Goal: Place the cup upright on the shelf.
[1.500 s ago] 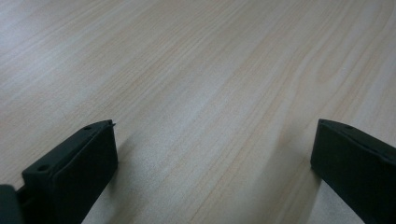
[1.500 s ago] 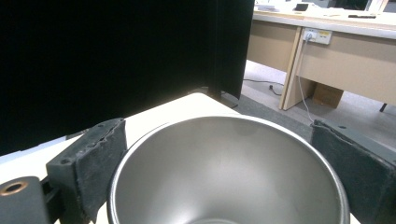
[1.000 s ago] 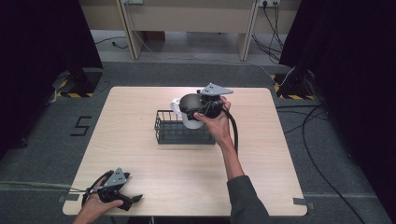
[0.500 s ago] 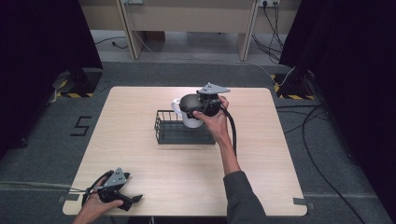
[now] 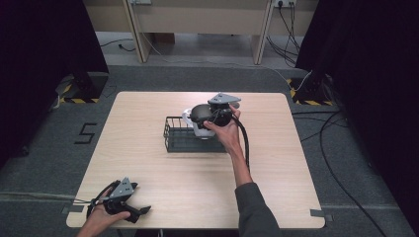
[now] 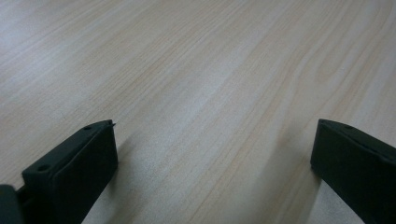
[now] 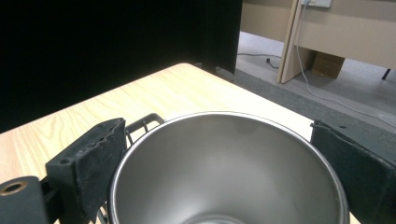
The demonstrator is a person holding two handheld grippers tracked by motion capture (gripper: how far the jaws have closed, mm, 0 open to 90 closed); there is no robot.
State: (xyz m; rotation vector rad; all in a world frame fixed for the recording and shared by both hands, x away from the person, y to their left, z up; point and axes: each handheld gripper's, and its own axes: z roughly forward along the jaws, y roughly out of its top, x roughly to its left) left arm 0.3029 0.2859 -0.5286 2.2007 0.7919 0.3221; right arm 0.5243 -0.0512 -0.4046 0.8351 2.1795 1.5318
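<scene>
— Item one, the cup [image 7: 229, 172]?
— White outside, steel inside, upright in the right end of the black wire basket [image 5: 180, 140], mid-table, toward the far side.
— Right gripper [image 5: 200, 117]?
— At the cup, one jaw either side of the rim; whether they press it, I cannot tell.
— Left gripper [image 5: 141, 211]?
— Near left corner of the wooden table [image 5: 148, 163], lying on the wood, jaws wide apart, nothing between them.

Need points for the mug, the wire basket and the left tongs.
mug [image 7: 229, 172]: right gripper view, steel inner wall.
wire basket [image 5: 174, 139]: high view, left part of its near wall.
left tongs [image 6: 212, 163]: left gripper view, midway between the two black jaw tips, which stand apart over the table.
</scene>
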